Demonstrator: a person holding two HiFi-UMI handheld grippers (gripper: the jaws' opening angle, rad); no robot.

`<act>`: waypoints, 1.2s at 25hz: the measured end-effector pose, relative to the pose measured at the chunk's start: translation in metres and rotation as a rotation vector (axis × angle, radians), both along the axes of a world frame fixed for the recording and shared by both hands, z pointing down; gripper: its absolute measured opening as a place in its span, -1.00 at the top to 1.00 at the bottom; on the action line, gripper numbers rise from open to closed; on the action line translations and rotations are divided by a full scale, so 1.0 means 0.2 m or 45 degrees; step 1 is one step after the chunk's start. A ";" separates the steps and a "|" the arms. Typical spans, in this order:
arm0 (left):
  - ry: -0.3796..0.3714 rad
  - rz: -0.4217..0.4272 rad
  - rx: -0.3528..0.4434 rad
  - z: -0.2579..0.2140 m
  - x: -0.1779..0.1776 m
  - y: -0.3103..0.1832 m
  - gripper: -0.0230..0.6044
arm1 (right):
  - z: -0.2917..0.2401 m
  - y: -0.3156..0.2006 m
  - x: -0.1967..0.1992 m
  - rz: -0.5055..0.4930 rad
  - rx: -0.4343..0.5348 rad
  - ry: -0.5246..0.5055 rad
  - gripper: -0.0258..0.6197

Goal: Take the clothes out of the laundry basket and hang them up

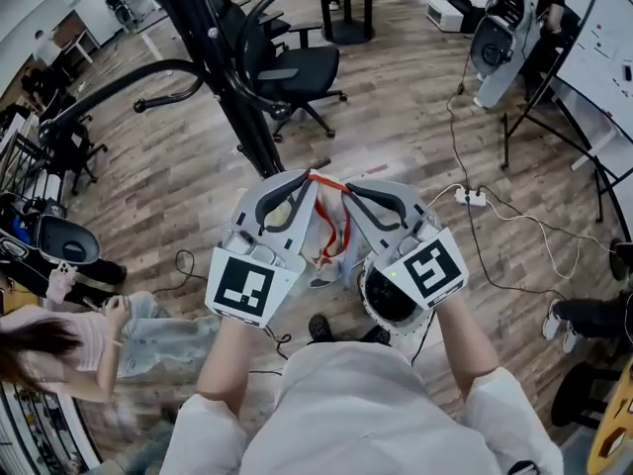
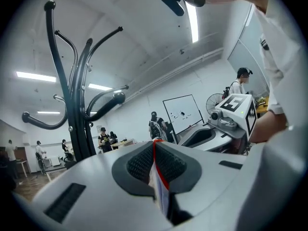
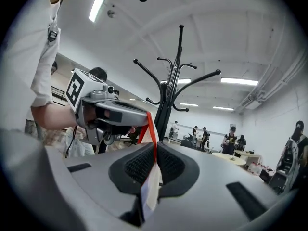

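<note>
In the head view, the person's white sleeves fill the bottom edge. Just beyond them the left gripper (image 1: 302,188) and right gripper (image 1: 358,194) sit side by side, tips nearly meeting, with a white, red-trimmed garment (image 1: 331,234) hanging between and below them. The black coat rack (image 1: 213,57) rises ahead and left of the left gripper, with an office chair (image 1: 297,72) behind it. Right of the right gripper the wood floor (image 1: 396,117) is open except for loose cables and a power strip (image 1: 473,198). In the left gripper view, the left gripper (image 2: 155,146) is clenched on the garment's red edge (image 2: 159,177). The rack's hooks (image 2: 72,105) curl out to its left, the right gripper (image 2: 231,114) is close on its right, and there is clear air above. In the right gripper view, the right gripper (image 3: 155,148) is clamped on the same cloth (image 3: 151,177). The left gripper (image 3: 110,112) is just to its left, and the rack (image 3: 171,90) stands straight ahead, well apart.
</note>
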State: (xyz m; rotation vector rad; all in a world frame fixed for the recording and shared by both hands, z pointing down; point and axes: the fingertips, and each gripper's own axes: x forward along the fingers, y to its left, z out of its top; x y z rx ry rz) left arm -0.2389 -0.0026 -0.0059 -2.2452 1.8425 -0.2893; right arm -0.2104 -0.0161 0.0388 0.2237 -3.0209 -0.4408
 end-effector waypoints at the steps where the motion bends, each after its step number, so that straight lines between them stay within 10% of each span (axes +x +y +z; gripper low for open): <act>1: -0.005 -0.002 0.014 -0.03 0.00 0.01 0.85 | -0.04 0.00 0.00 0.000 0.003 -0.030 0.85; 25: -0.465 -0.230 0.384 -0.81 -0.20 0.21 0.84 | -0.96 -0.01 -0.14 -0.008 0.425 -0.309 0.86; 30: -0.423 -0.245 0.466 -0.94 -0.28 0.15 0.85 | -1.11 -0.05 -0.24 -0.073 0.358 -0.387 0.87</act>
